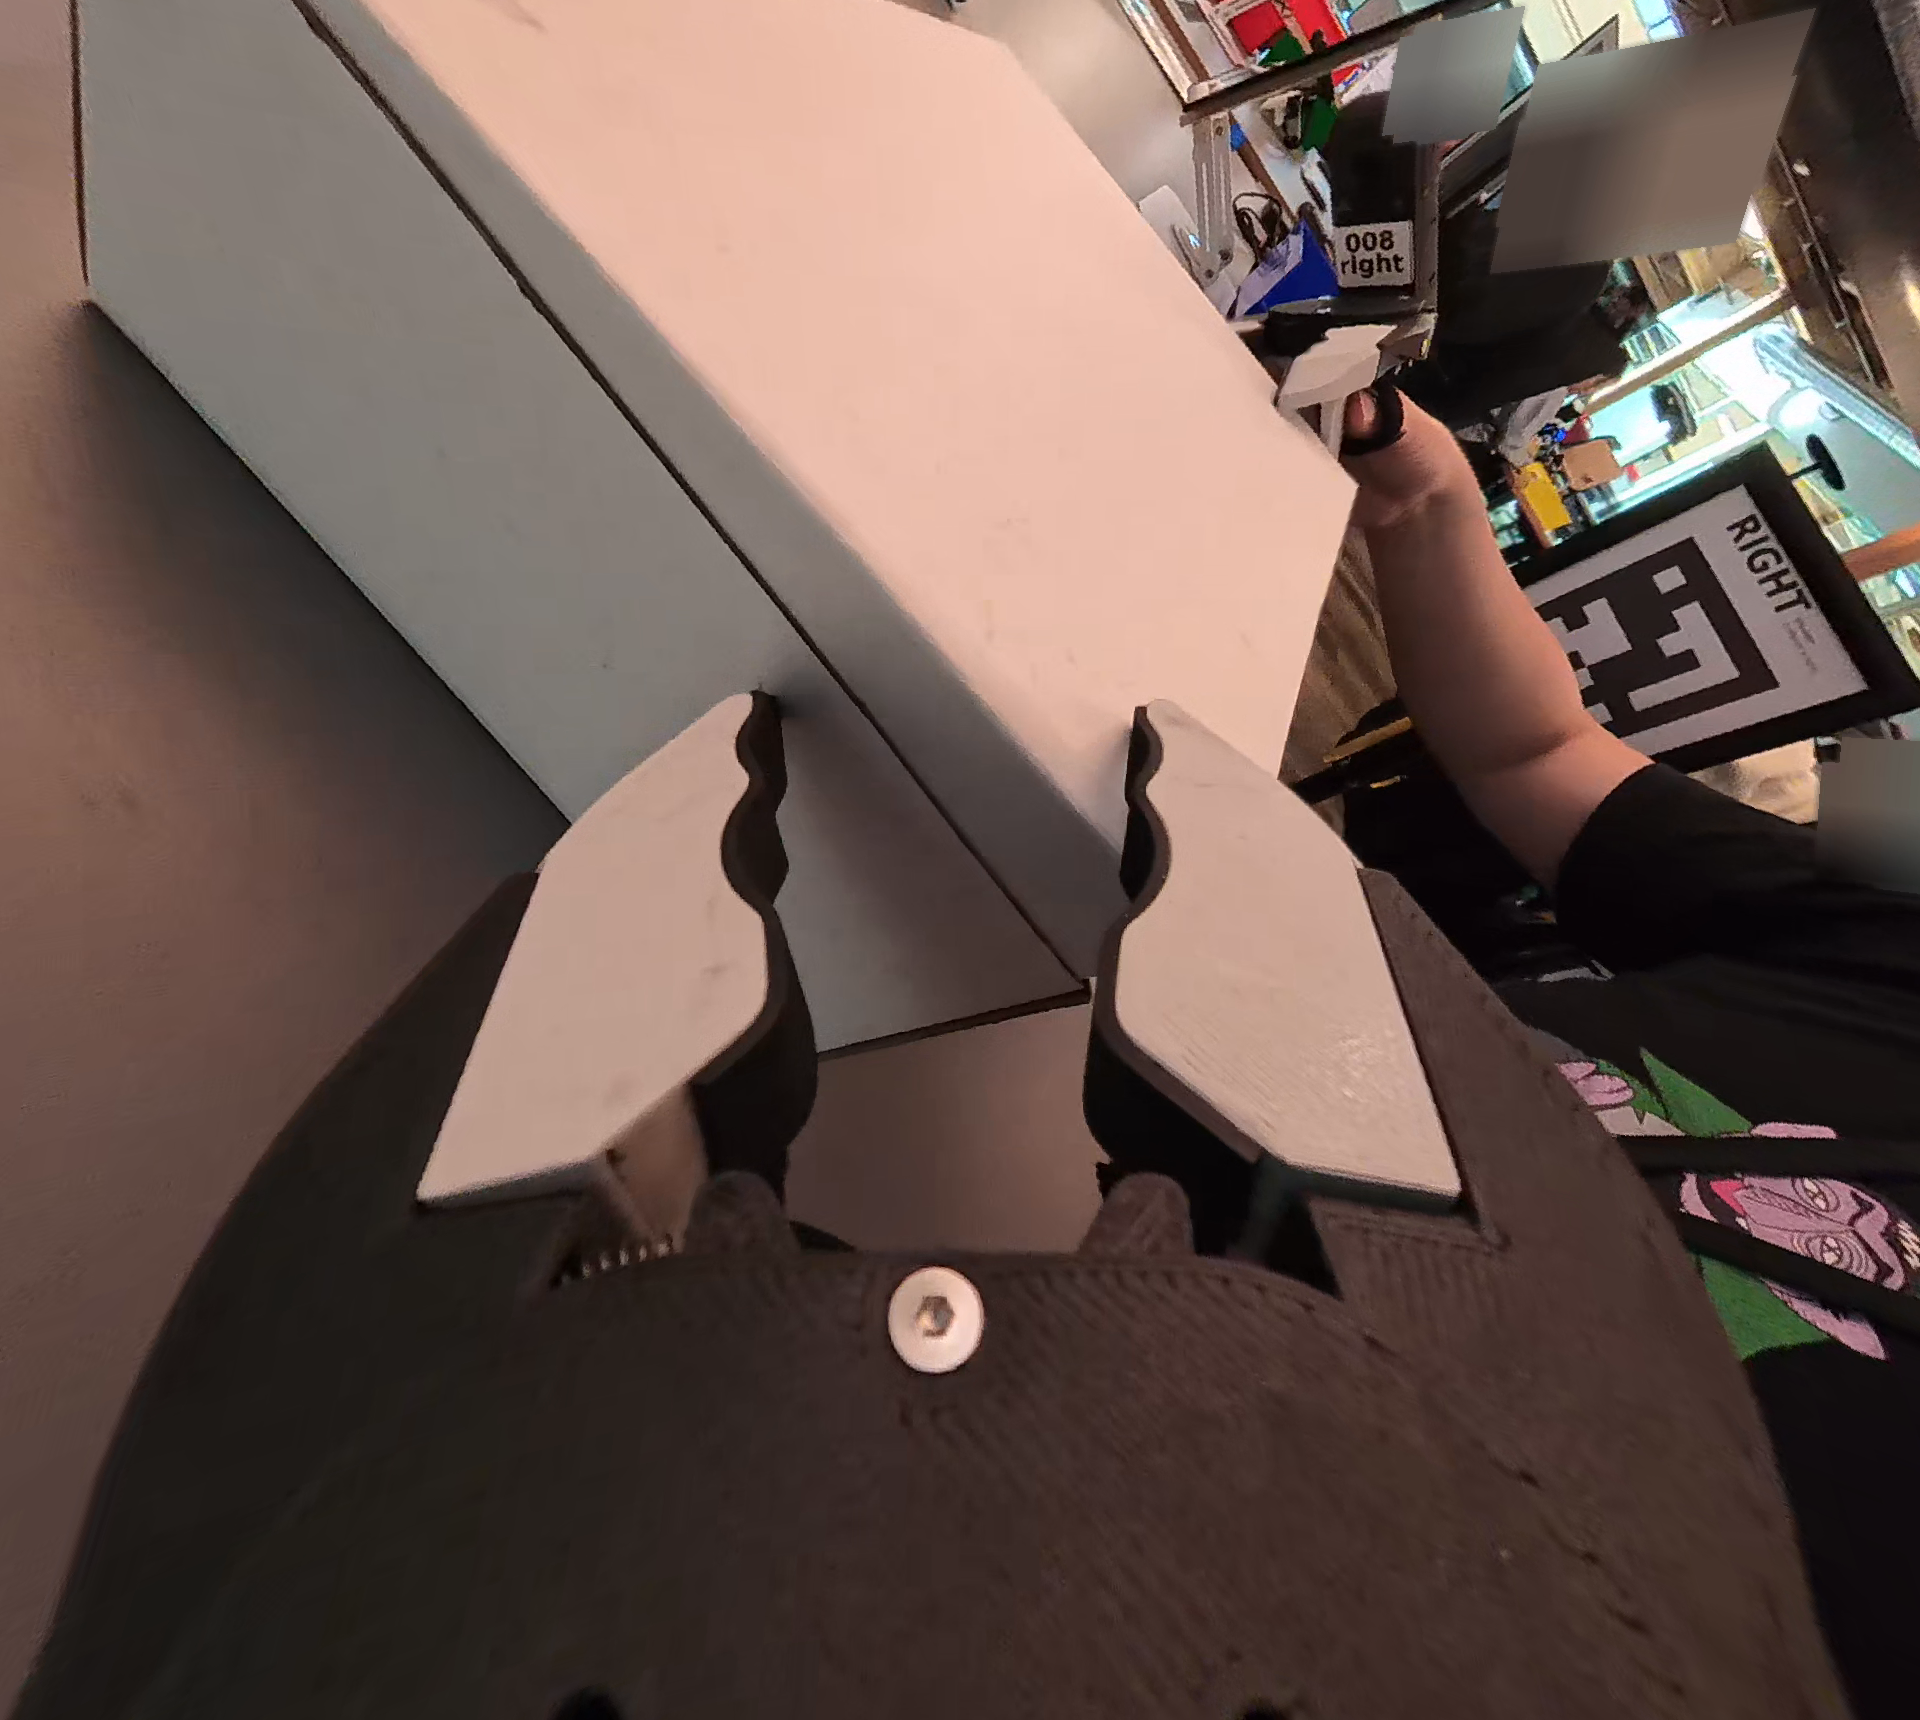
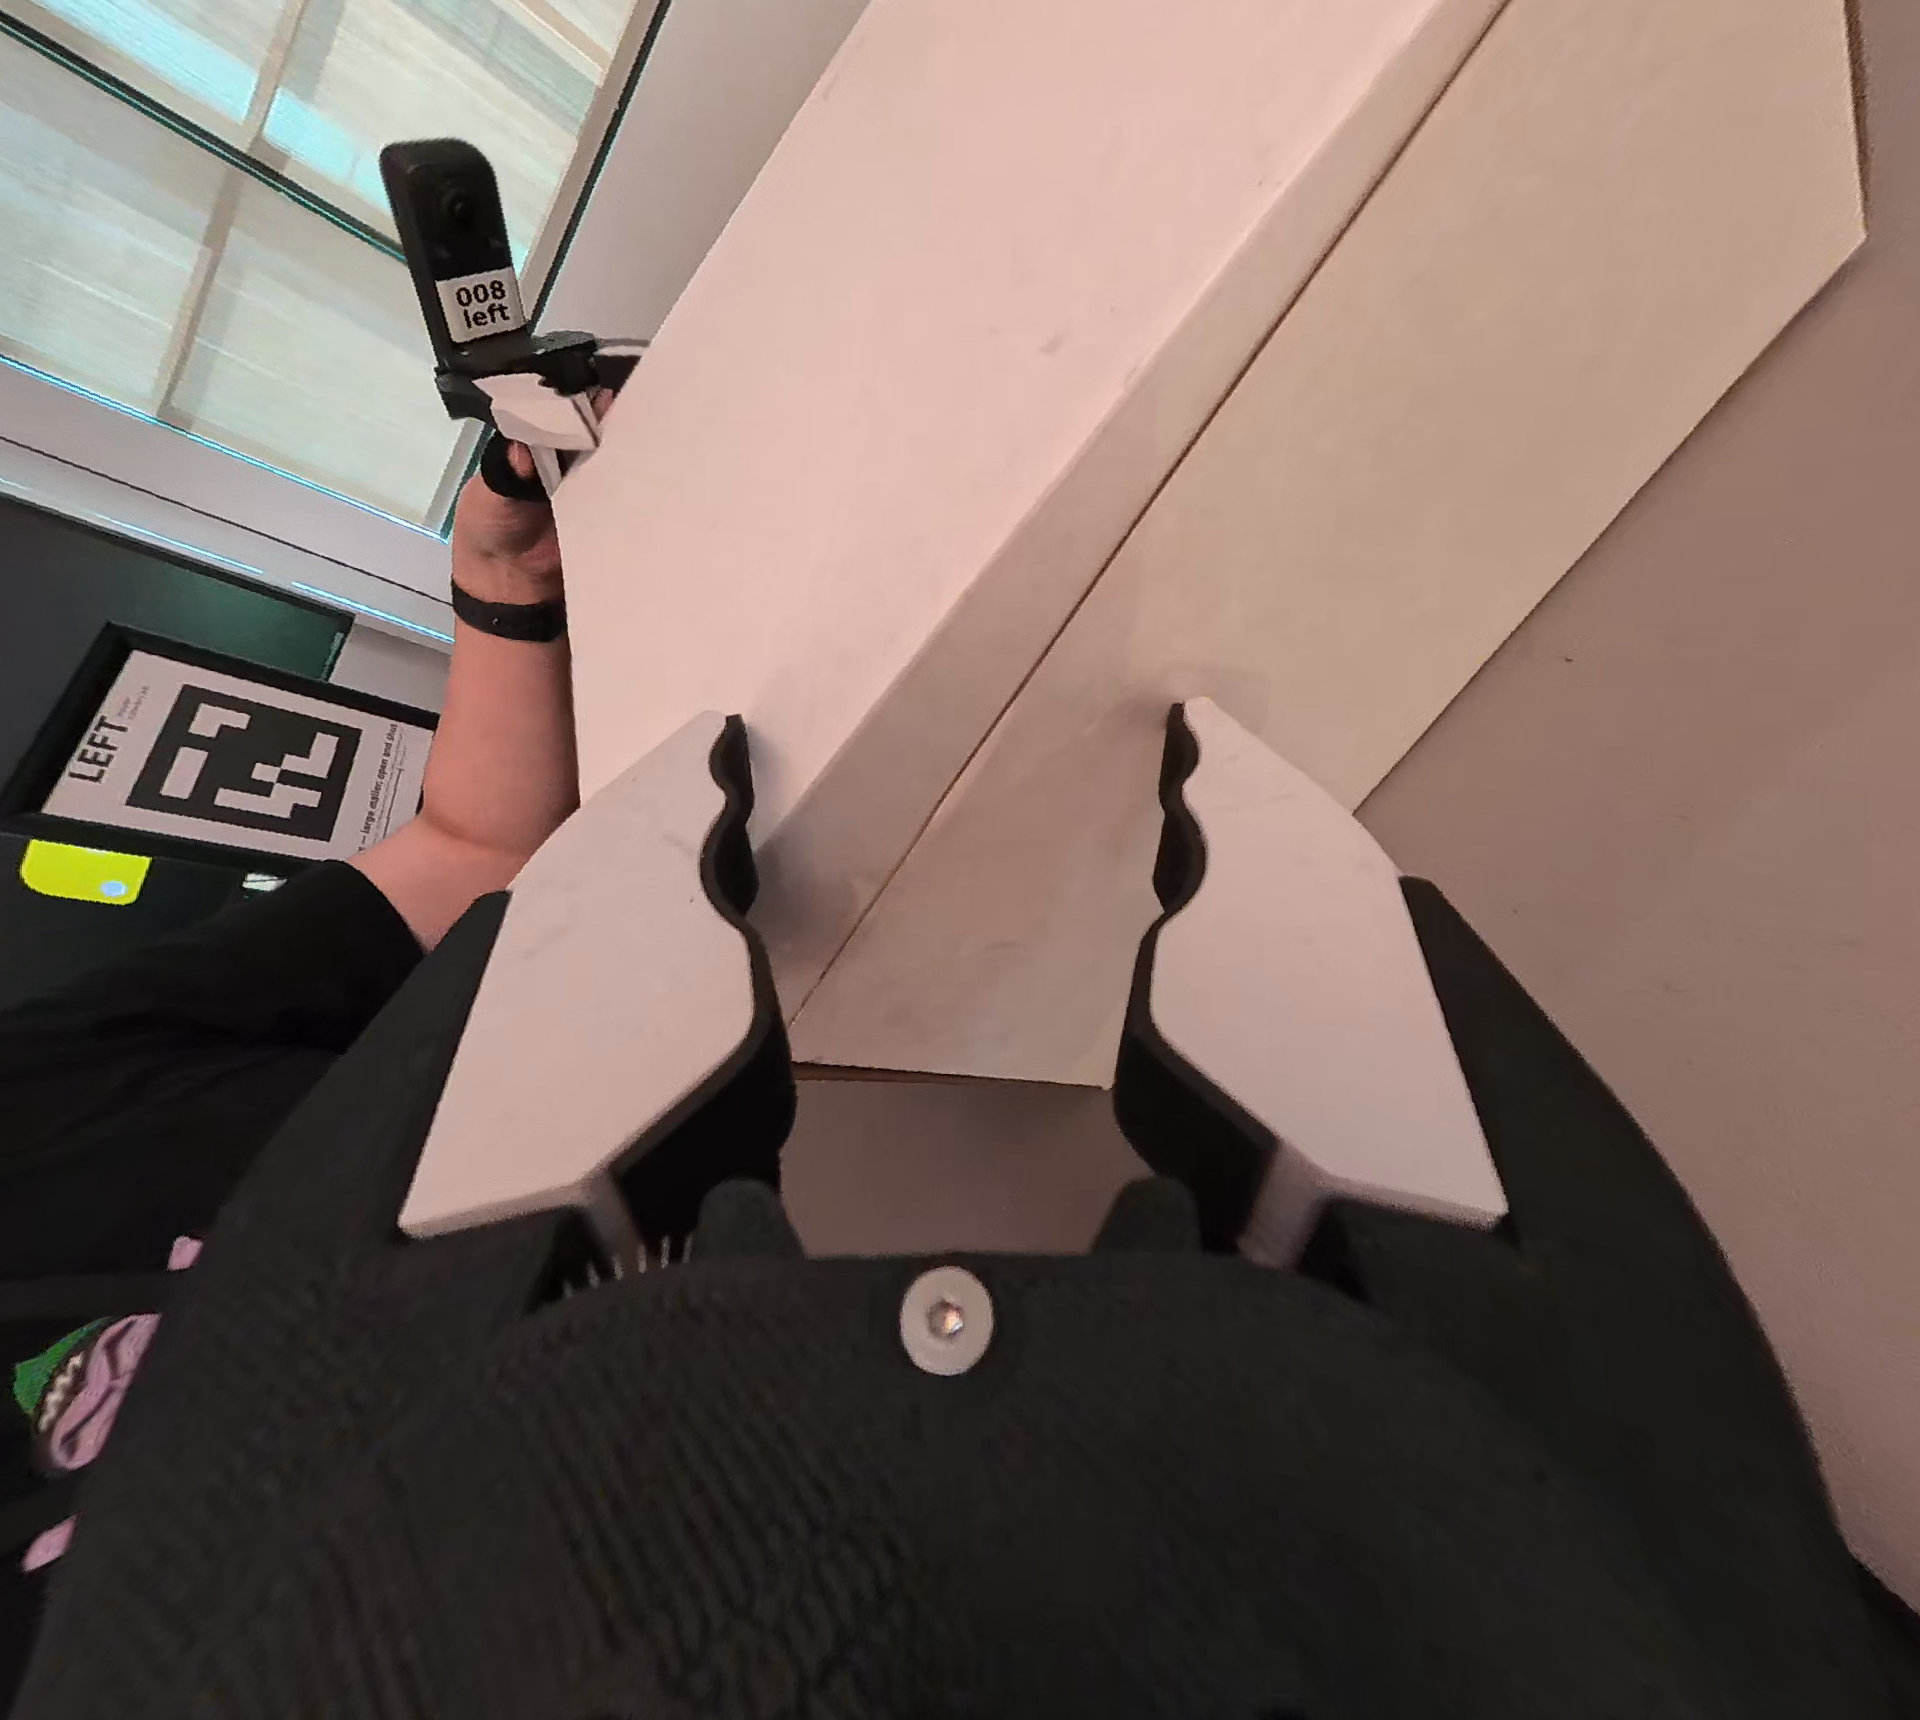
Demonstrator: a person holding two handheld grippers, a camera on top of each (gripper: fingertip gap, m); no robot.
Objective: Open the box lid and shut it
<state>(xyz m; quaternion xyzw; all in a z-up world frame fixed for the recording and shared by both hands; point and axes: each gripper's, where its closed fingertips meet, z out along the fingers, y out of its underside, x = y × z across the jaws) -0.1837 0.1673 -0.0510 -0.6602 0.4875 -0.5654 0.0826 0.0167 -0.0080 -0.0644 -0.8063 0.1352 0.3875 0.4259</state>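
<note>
White, flat and large, the cardboard box (image 1: 468,382) fills the left wrist view from upper left to centre, resting on a grey-brown tabletop (image 1: 187,943). Its lid (image 1: 831,299) lies down over the base, a thin dark seam running diagonally between them; whatever is inside is hidden. At lower centre the left gripper (image 1: 951,725), with white fingers on a black printed body, stands wide, its jaws spread to either side of the box's near corner, neither clearly pressing it. At centre right of this view the right gripper (image 1: 1340,382) sits at the lid's far edge, held by a bare forearm (image 1: 1475,631) in a black sleeve.

In the right wrist view the same box (image 2: 1039,371) runs from centre to upper right. Its own gripper (image 2: 961,725) gapes wide astride the seam at the near corner. At mid-left the left gripper (image 2: 551,413) meets the lid's edge. Bare tabletop (image 2: 1662,839) lies open to the right.
</note>
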